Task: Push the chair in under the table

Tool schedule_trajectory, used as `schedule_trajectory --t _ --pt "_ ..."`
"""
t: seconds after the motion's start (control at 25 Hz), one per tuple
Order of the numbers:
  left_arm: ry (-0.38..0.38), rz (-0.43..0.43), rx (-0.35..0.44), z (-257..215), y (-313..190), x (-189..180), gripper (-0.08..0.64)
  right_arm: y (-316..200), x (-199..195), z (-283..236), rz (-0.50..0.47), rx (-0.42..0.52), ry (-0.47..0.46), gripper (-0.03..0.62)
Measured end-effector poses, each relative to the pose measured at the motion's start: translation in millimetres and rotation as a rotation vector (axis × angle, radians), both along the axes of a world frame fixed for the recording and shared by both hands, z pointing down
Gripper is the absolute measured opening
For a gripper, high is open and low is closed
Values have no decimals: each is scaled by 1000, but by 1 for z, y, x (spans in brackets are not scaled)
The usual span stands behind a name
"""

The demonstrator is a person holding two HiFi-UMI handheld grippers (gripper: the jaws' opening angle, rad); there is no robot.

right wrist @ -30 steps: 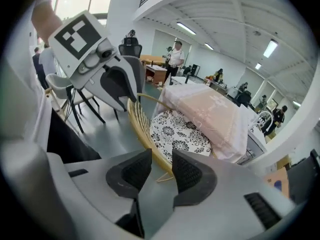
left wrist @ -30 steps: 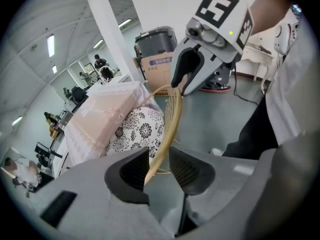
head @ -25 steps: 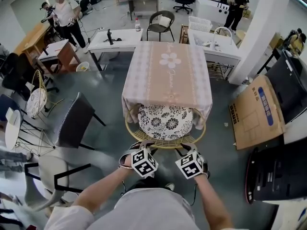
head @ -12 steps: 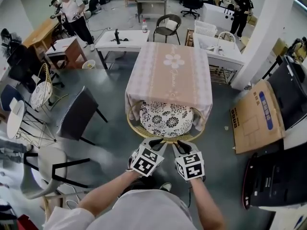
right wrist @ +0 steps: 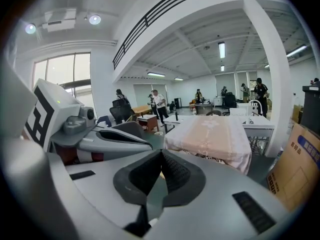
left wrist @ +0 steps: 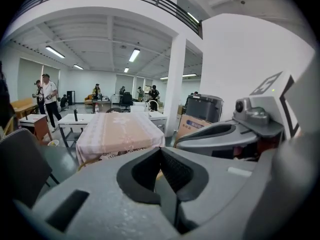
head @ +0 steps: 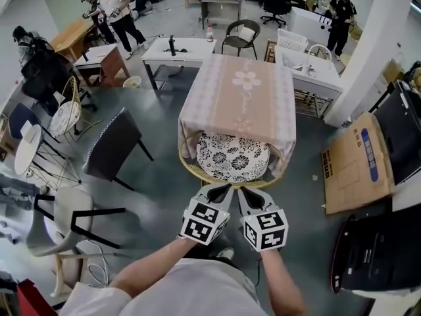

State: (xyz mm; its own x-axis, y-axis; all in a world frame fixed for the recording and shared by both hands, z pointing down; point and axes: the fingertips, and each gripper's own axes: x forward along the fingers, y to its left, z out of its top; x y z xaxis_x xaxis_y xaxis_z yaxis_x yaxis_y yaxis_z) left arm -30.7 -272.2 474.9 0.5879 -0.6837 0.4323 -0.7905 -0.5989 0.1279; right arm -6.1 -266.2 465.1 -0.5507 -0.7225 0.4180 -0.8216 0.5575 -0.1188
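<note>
The round wicker chair (head: 197, 172) with its black-and-white patterned cushion (head: 233, 157) sits tucked under the near end of the table (head: 243, 91), which has a pink cloth over it. My left gripper (head: 220, 189) and right gripper (head: 245, 193) hover side by side just short of the chair's back rim, clear of it. Both are shut with nothing between the pads. The left gripper view shows the closed left gripper (left wrist: 161, 156) in front of the table (left wrist: 117, 131). In the right gripper view, the right gripper (right wrist: 161, 159) is likewise closed and empty.
A dark chair (head: 112, 153) and a white chair (head: 66, 222) stand to the left. A cardboard box (head: 358, 163) leans by a white pillar (head: 368, 51) on the right, with a black case (head: 375, 255) nearer me. Desks and people fill the back of the room.
Both grippers came away from the chair's back rim, rose toward me and closed their jaws. The chair stays under the table.
</note>
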Motion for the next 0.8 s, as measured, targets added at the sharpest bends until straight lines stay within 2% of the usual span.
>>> schedule_trajectory --t 0.2,0.8 --pt "34 -8 -9 -4 8 8 6 6 5 -8 5 7 -21 3" --pt "18 2 -6 -3 12 18 6 7 14 -5 11 2 -28 4"
